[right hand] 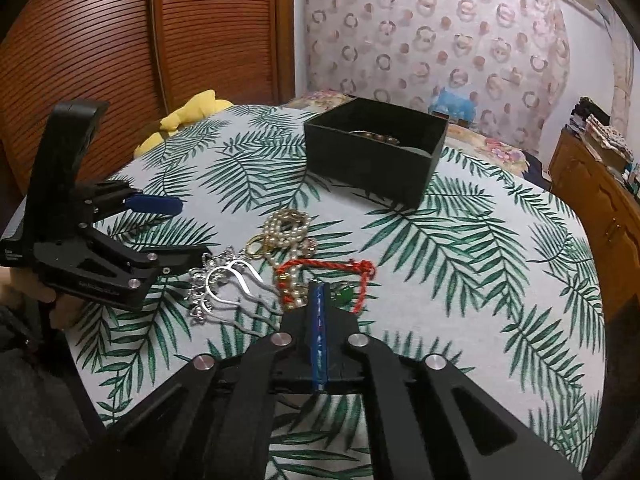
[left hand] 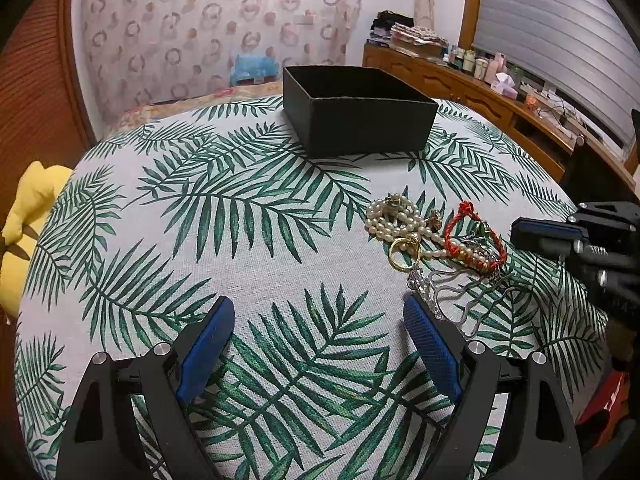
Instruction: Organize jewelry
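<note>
On left hand-held gripper, lettering unreadable.

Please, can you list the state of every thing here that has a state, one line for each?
black box: open, no lid, beads inside.
left gripper: fingers wide apart, nothing between them.
right gripper: fingers nearly together at the pile's edge; whether it grips something I cannot tell.
red cord bracelet: on the cloth, in the pile.
pearl necklace: heaped, tangled.
gold ring: lying in the pile.
</note>
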### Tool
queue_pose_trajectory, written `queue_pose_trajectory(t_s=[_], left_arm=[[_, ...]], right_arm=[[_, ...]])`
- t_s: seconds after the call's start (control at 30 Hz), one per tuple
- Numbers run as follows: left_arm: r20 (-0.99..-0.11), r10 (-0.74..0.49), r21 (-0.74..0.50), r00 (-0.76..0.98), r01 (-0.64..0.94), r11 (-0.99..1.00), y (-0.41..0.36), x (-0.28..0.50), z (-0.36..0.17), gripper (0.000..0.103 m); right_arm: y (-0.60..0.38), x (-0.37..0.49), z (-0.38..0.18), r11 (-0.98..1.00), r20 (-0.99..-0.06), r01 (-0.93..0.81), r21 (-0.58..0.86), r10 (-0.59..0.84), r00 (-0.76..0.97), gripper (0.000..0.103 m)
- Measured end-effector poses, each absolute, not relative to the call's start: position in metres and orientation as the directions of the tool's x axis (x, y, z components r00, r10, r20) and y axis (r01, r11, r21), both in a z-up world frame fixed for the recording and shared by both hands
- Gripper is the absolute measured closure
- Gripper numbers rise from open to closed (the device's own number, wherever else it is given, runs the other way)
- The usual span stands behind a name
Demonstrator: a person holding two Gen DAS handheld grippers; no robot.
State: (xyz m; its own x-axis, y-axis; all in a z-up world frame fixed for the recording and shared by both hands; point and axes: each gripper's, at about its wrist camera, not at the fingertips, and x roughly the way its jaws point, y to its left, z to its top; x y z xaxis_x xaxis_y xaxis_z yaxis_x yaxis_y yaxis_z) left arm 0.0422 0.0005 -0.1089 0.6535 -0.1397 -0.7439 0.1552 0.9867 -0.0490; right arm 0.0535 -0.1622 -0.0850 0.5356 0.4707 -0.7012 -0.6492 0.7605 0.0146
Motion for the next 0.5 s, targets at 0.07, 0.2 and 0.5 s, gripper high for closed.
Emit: queue_pose_trajectory(t_s=[0.07, 0.2, 0.5], left_arm=[[-0.744, -0.139, -0.048, 0.653, 0.155, 0.987, 0.0, 0.042, -0.109, 0.02], [-0.744, -0.14, -0.049, 0.654, 0.155, 0.987, 0.001, 0.042, -0.109, 0.02], [-0.743, -0.141, -0.051, 0.655, 0.154, 0.987, -0.001, 0.042, -0.108, 0.02]], right_arm=[[-0.157, 0.052, -0.089, 0.751, -0.709, -0.66, 0.025, 0.479, 0.518, 0.072], [-0.151, 0.055, -0.1, 0.752, -0.737, -0.66, 0.009, 0.451, 0.503, 0.073], [-0.154, 0.054, -0.099, 0.749, -0.735, -0.662, -0.021, 0.437, 0.518, 0.099]])
